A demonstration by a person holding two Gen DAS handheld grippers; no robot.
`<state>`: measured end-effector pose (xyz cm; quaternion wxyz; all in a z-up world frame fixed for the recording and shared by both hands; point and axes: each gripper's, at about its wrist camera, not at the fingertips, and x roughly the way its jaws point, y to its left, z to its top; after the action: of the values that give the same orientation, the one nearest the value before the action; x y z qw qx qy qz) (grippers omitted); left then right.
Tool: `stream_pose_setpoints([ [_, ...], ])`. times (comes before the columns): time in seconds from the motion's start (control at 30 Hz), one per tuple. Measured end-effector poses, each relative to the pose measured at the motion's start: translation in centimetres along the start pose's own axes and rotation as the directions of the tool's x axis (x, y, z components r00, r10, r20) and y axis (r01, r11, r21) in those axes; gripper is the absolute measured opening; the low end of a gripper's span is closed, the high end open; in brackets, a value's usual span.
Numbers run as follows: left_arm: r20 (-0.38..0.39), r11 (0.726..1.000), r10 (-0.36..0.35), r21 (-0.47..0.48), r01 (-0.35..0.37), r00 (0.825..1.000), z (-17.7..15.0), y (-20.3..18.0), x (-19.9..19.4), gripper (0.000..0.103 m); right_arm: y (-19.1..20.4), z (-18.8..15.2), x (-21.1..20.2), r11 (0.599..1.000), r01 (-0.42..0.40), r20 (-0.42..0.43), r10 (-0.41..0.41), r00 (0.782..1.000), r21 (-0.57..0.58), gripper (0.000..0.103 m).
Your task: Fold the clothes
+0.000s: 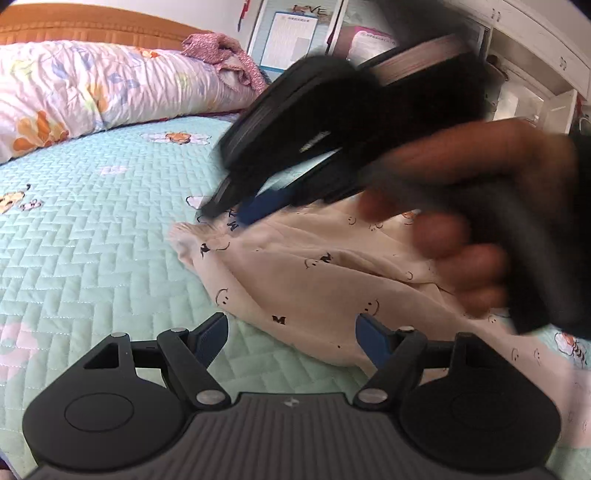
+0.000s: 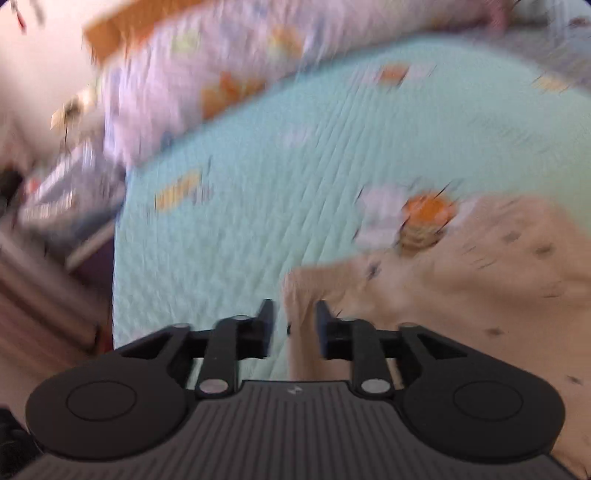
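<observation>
A cream garment point(image 1: 314, 280) printed with small smiley faces and letters lies crumpled on the mint quilted bedspread point(image 1: 92, 240). My left gripper point(image 1: 291, 325) stands open low over the garment's near edge, with nothing pinched. In the left wrist view a hand point(image 1: 461, 221) holds my right gripper point(image 1: 227, 216), blurred, its tips down at the garment's far corner. The right wrist view is blurred too: my right gripper point(image 2: 294, 317) has its fingers apart, a corner of the garment point(image 2: 480, 277) shows in the gap, and the pads do not press on it.
A pink floral duvet point(image 1: 92, 85) is bunched along the orange headboard point(image 1: 74, 26), with a pink knitted garment point(image 1: 221, 55) beside it. The bedspread point(image 2: 258, 166) ends at the bed's left edge, with floor and furniture point(image 2: 55, 258) beyond. White cabinets point(image 1: 535, 44) stand at the right.
</observation>
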<state>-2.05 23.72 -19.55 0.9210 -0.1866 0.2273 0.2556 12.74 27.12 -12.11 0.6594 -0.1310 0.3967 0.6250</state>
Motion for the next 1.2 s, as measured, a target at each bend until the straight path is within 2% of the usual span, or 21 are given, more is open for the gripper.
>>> stream_pose_setpoints([
  [0.03, -0.001, 1.0, 0.001, 0.004, -0.001, 1.0, 0.0, -0.1, 0.1, 0.079, -0.7, -0.4, -2.2, 0.999, 0.04, 0.056, -0.042, 0.998, 0.027, 0.049],
  [0.07, -0.001, 1.0, 0.0, 0.008, 0.0, 1.0, -0.1, -0.2, 0.1, 0.079, -1.4, -0.7, -4.3, 0.995, 0.083, 0.11, -0.089, 0.99, 0.055, 0.055],
  [0.1, 0.002, 1.0, -0.004, 0.012, 0.004, 1.0, -0.3, -0.4, -0.1, 0.079, -2.6, -1.3, -6.4, 0.981, 0.175, 0.147, -0.185, 0.972, 0.082, 0.063],
  [0.17, 0.013, 1.0, -0.011, 0.024, 0.011, 1.0, -0.4, -0.8, -0.3, 0.079, -5.5, -2.7, -9.8, 0.926, 0.347, 0.165, -0.369, 0.915, 0.145, 0.067],
  [0.27, 0.028, 0.999, -0.023, 0.05, 0.021, 0.999, -0.8, -1.6, -0.5, 0.079, -10.5, -5.9, -14.1, 0.8, 0.549, 0.096, -0.583, 0.807, 0.24, 0.067],
  [0.3, 0.028, 0.998, -0.027, 0.061, 0.026, 0.999, -0.9, -1.9, -0.5, 0.079, -11.8, -7.1, -15.6, 0.761, 0.59, 0.076, -0.628, 0.775, 0.271, 0.067],
  [0.4, 0.029, 0.994, -0.033, 0.105, 0.03, 0.999, -1.4, -2.6, 0.1, 0.079, -14.2, -11.0, -18.9, 0.698, 0.654, 0.032, -0.69, 0.723, 0.293, 0.067],
  [0.43, 0.036, 0.992, -0.035, 0.121, 0.03, 0.999, -1.7, -3.0, 0.1, 0.079, -14.8, -12.3, -19.7, 0.666, 0.689, 0.01, -0.721, 0.693, 0.287, 0.067],
  [0.57, 0.069, 0.981, -0.017, 0.196, 0.003, 0.997, -2.4, -4.3, 0.1, 0.079, -18.1, -18.3, -24.5, 0.564, 0.718, -0.035, -0.776, 0.63, 0.408, 0.067],
  [0.6, 0.073, 0.978, -0.011, 0.208, -0.004, 0.997, -2.6, -4.5, 0.1, 0.079, -19.4, -20.0, -26.3, 0.534, 0.702, -0.031, -0.786, 0.618, 0.471, 0.067],
  [0.67, 0.084, 0.972, 0.009, 0.234, -0.028, 0.996, -3.0, -4.9, 0.3, 0.079, -22.0, -23.3, -29.7, 0.465, 0.643, -0.007, -0.807, 0.59, 0.609, 0.067],
  [0.77, 0.098, 0.96, 0.039, 0.271, -0.064, 0.994, -3.6, -5.6, 0.5, 0.079, -26.2, -27.3, -34.2, 0.377, 0.503, 0.041, -0.829, 0.557, 0.778, 0.067],
  [0.83, 0.113, 0.95, 0.06, 0.298, -0.091, 0.992, -4.0, -6.1, 0.5, 0.079, -28.1, -27.4, -35.1, 0.374, 0.507, 0.058, -0.844, 0.534, 0.777, 0.067],
  [0.87, 0.118, 0.944, 0.071, 0.314, -0.105, 0.99, -4.2, -6.4, 0.6, 0.079, -28.6, -26.5, -34.7, 0.389, 0.543, 0.061, -0.85, 0.524, 0.744, 0.067],
  [0.97, 0.13, 0.927, 0.099, 0.349, -0.139, 0.987, -4.6, -7.0, 0.6, 0.079, -29.3, -22.9, -31.5, 0.438, 0.69, 0.075, -0.869, 0.489, 0.576, 0.067],
  [1.03, 0.127, 0.923, 0.109, 0.356, -0.148, 0.986, -4.6, -7.1, 0.7, 0.079, -29.3, -20.9, -28.7, 0.435, 0.793, 0.068, -0.89, 0.451, 0.426, 0.066],
  [1.07, 0.124, 0.921, 0.112, 0.359, -0.149, 0.986, -4.6, -7.1, 0.8, 0.079, -29.6, -20.2, -27.2, 0.436, 0.823, 0.061, -0.893, 0.446, 0.364, 0.066],
  [1.1, 0.117, 0.922, 0.113, 0.358, -0.148, 0.987, -4.6, -7.1, 0.9, 0.079, -30.0, -19.8, -25.9, 0.44, 0.842, 0.041, -0.892, 0.451, 0.311, 0.062],
  [1.17, 0.096, 0.926, 0.114, 0.351, -0.141, 0.989, -4.6, -6.9, 1.2, 0.079, -31.8, -19.7, -23.9, 0.427, 0.875, -0.034, -0.895, 0.445, 0.23, 0.037],
  [1.2, 0.093, 0.926, 0.114, 0.35, -0.139, 0.989, -4.6, -6.9, 1.2, 0.079, -32.7, -20.4, -24.7, 0.39, 0.878, -0.059, -0.905, 0.421, 0.277, 0.0],
])
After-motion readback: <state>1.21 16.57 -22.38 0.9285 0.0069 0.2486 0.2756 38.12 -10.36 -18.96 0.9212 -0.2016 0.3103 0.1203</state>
